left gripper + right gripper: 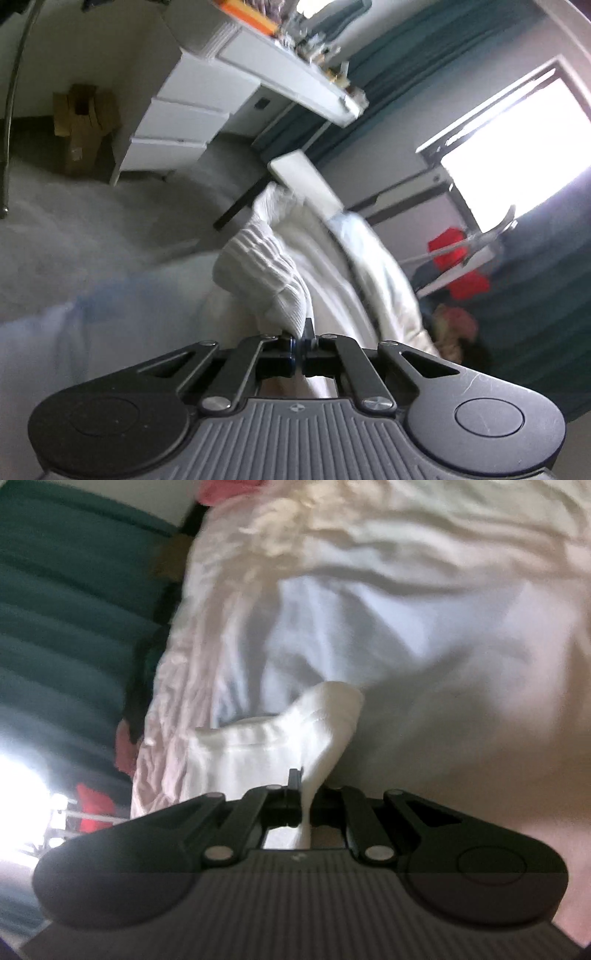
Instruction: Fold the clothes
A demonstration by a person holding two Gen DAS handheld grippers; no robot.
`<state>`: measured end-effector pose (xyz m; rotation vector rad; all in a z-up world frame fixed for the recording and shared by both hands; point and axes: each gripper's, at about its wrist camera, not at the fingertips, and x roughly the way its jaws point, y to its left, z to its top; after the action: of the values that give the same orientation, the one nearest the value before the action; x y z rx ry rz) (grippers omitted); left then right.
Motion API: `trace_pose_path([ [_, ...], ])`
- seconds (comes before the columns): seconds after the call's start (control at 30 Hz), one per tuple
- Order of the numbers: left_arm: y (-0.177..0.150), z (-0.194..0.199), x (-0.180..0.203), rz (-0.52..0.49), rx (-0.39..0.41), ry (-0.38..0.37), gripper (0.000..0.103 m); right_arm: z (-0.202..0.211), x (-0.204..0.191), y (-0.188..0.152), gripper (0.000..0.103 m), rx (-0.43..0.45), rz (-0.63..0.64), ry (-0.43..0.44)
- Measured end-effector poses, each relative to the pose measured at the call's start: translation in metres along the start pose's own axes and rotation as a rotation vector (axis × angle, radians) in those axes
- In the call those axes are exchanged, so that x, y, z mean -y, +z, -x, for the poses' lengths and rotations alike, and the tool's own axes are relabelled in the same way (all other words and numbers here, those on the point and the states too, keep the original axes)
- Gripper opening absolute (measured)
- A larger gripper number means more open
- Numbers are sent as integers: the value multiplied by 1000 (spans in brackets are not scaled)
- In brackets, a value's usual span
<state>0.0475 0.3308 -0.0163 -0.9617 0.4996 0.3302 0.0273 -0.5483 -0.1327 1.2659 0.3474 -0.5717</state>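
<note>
A white ribbed sock hangs in front of my left gripper, whose jaws are shut on its lower edge; the view is tilted and blurred. Beyond it lies a rumpled white bedsheet. In the right wrist view my right gripper is shut on a white sock, and the cloth runs down between the jaws. That sock is lifted over the white bedsheet. Whether both grippers hold the same piece I cannot tell.
A white desk with drawers and a cardboard box stand on grey carpet. Teal curtains frame a bright window. A red item hangs on a rack by the bed. A pink cloth lies at the bed's edge.
</note>
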Motion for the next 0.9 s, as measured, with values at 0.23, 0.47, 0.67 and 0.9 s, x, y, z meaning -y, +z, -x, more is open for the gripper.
trace_pose_path([
  [0.23,11,29,-59,95,-42,67,2,42,-15,-3,5,133,10,103],
  [0.47,-16,11,-74,-103,-103,230,12,15,18,-3,6,-45,-33,-231],
  [0.67,-24,26,-48,-323,-49,306,60,30,-5,-3,13,11,64,-248],
  [0.9,-42,53,-1,-565,72,296,84,57,-66,-15,88,181,367,-141],
])
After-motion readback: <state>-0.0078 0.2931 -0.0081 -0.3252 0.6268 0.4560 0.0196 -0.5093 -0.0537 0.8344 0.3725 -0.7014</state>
